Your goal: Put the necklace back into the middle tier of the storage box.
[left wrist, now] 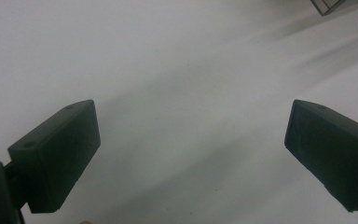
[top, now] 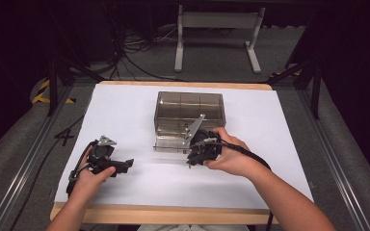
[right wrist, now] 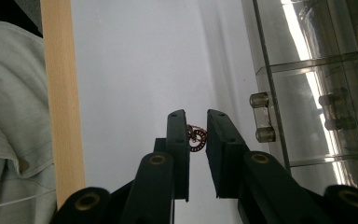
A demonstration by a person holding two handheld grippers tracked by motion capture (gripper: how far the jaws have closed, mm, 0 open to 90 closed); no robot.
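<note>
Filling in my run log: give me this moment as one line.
left gripper: open, over white sheet | right gripper: shut on small ring | clear box: lid open

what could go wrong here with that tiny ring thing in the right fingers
1. The small reddish ring sits between the right gripper's fingers near their tips, with a gap beside it; it may slip out onto the white table cover.
2. The clear compartment box has its lid folded open right next to the gripper; a careless swing might knock it.
3. The left gripper rests open and apart, so it offers no backup if the ring drops.
</note>
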